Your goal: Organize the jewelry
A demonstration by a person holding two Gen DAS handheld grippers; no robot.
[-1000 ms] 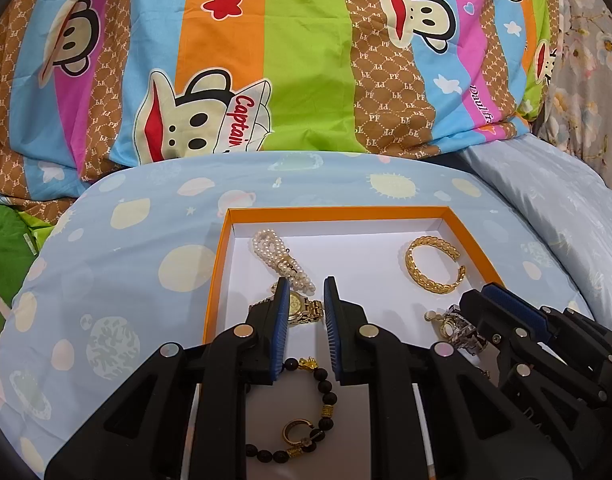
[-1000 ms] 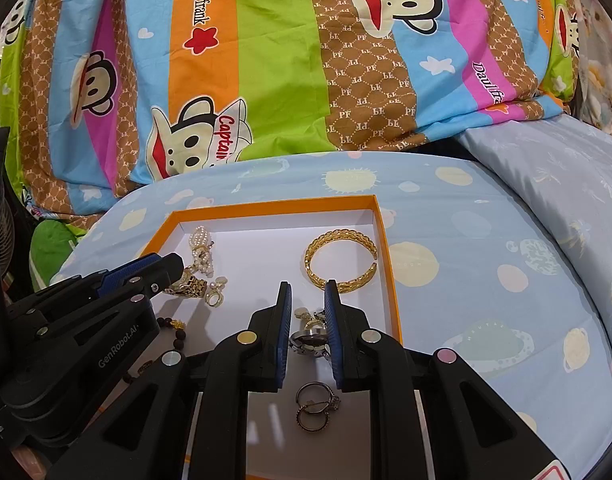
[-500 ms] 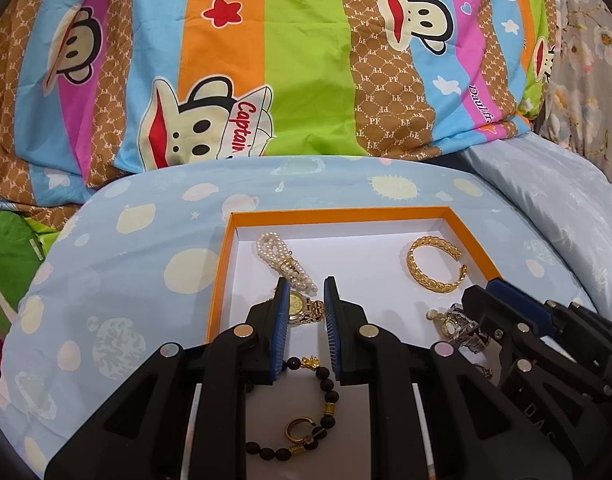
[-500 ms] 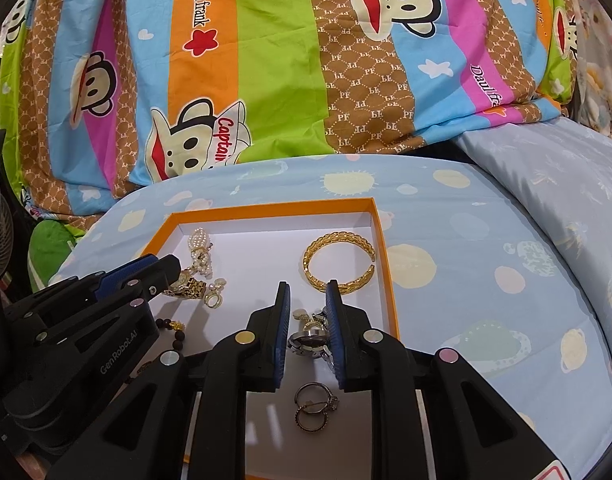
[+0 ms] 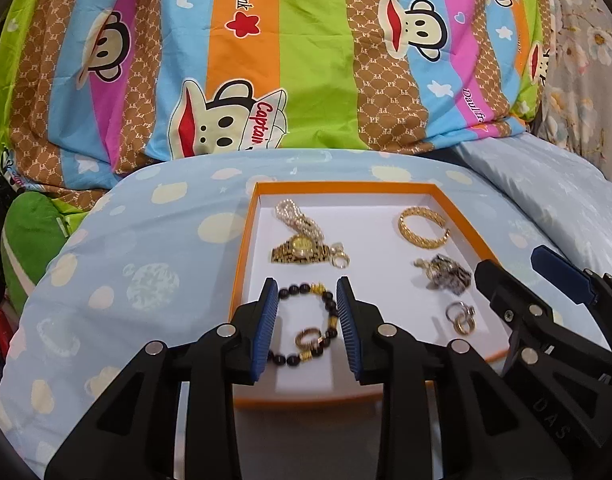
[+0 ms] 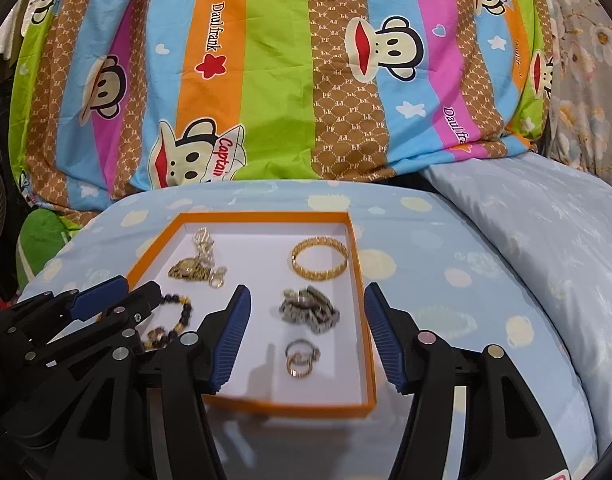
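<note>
An orange-rimmed tray (image 5: 242,256) with a white floor sits on a pale blue spotted cushion (image 5: 138,248), with a striped monkey-print quilt (image 5: 306,60) piled behind it. The left gripper (image 5: 305,322) hangs over the tray's near-left part with its blue-padded jaws apart and nothing between them; seen from its camera, the dark beaded bracelet (image 5: 306,320) lies on the tray floor in the gap between the two fingers, a small gold ring (image 5: 306,336) lying inside its loop. Farther back along the left side rest a gold watch (image 5: 300,252) and, toward the far-left corner, a pearl strand (image 5: 300,220) that touches the watch. The right gripper (image 6: 306,334) stands wide open over the tray's near-right part, holding nothing; between its fingers, on the floor, lie a grey metal link bracelet (image 6: 310,309) and, nearer the front edge, a pair of linked rings (image 6: 300,356). A gold cuff bangle (image 6: 320,258) lies by the far-right corner, beyond both grippers. The right finger of the right gripper reaches just outside the tray's right edge, over the cushion.
</note>
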